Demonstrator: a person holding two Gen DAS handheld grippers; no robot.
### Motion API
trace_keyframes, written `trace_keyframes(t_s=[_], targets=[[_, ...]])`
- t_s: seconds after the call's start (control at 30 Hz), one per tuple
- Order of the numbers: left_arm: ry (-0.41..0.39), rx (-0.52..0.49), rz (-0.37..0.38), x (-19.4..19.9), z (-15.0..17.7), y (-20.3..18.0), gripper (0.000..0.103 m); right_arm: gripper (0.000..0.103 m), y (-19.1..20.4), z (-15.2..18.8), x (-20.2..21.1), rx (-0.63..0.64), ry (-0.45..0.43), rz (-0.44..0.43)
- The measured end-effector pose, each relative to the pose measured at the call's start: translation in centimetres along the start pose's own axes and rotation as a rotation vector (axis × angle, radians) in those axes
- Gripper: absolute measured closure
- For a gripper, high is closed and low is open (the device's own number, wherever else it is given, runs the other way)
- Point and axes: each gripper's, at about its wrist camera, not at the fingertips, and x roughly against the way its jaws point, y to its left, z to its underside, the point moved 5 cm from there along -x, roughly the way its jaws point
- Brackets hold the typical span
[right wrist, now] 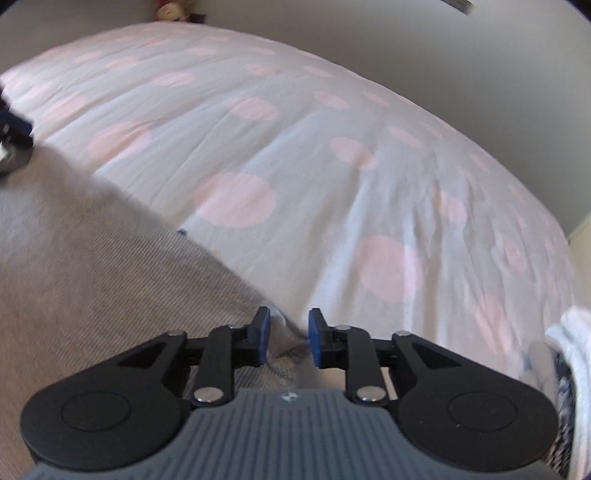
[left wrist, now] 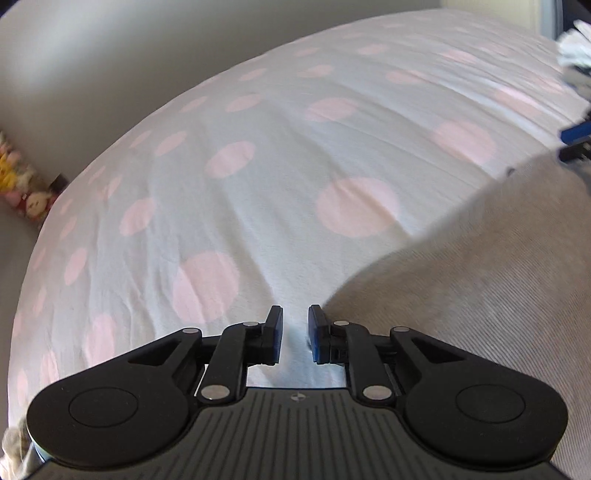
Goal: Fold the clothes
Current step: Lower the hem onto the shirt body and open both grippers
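A beige ribbed garment (left wrist: 480,295) lies on a bed with a white sheet with pink dots (left wrist: 258,166). My left gripper (left wrist: 295,334) is open, just left of the garment's edge, over bare sheet, holding nothing. In the right wrist view the garment (right wrist: 92,266) fills the lower left. My right gripper (right wrist: 288,339) is open, with the garment's edge bunched between its blue pads (right wrist: 263,334); the pads stand apart from the cloth. The sheet (right wrist: 332,166) spreads beyond it. The other gripper shows at the far edge in each view.
Plush toys (left wrist: 26,184) sit at the bed's left end by the wall; they also show at the top of the right wrist view (right wrist: 170,11). A white and dark patterned cloth (right wrist: 569,369) lies at the right edge. A grey wall (right wrist: 443,55) runs behind the bed.
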Motion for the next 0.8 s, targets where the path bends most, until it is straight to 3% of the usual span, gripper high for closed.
trace_keyframes(t_s=[0.3, 0.6, 0.73, 0.8], targets=[[-0.006, 0.121, -0.042, 3.8, 3.2, 2.7, 0.085, 0.074, -2.5, 2.2, 4.3, -0.207, -0.02, -0.019], [-0.019, 0.321, 0.057, 10.1, 10.2, 1.6, 0.072, 0.07, 0.1, 8.9, 10.8, -0.33, -0.017, -0.116], [-0.047, 0.468, 0.1, 12.9, 13.2, 0.3, 0.057, 0.065, 1.9, 12.3, 13.6, -0.399, -0.038, -0.121], [-0.053, 0.557, 0.122, 13.8, 14.7, -0.6, 0.057, 0.061, 2.4, 14.1, 14.6, -0.463, -0.058, -0.111]])
